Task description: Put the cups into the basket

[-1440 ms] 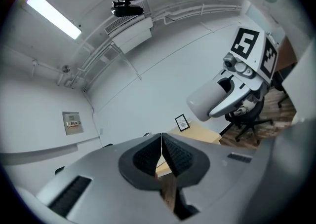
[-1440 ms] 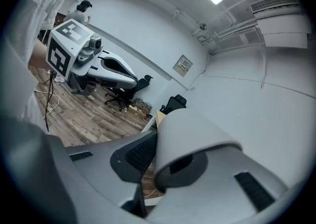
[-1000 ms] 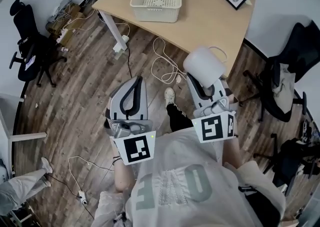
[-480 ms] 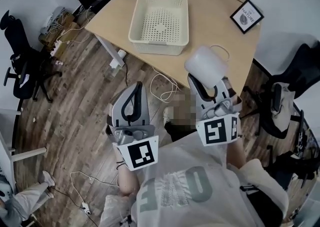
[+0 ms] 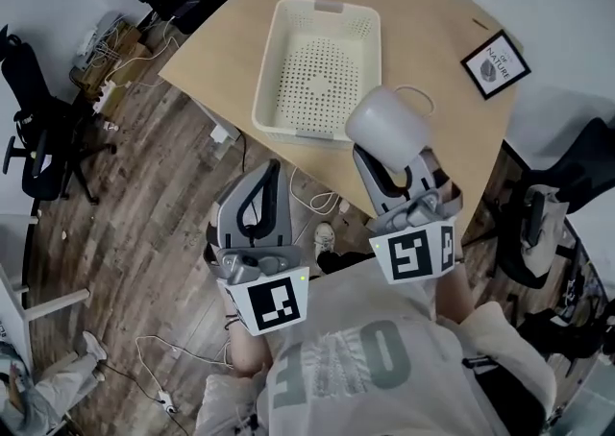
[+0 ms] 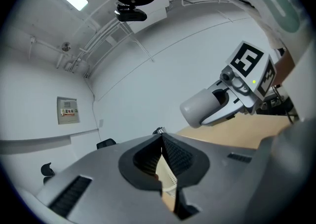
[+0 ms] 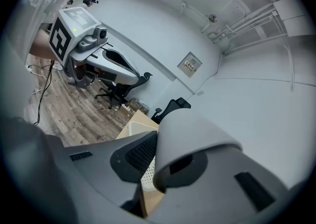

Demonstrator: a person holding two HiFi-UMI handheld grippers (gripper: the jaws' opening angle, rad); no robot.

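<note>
One white mug (image 5: 387,127) sits clamped by its wall in our right hand-held gripper (image 5: 389,160), raised near the empty basket (image 5: 266,69) on the counter (image 5: 423,50) ready for dropping in, while our left hand-held gripper (image 5: 266,175) hangs aside, jaws together and empty.

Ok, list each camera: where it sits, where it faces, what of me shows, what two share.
Head view: on the head, facing steeply down at table and basket; shows left gripper, right gripper, shirt.
Left gripper view: on the left gripper, facing up along shut jaws at wall and ceiling; shows the shirt.
Right gripper view: on the right gripper, facing along jaws shut on the cup, toward floor.
Shared: each gripper view shows the other gripper.
</note>
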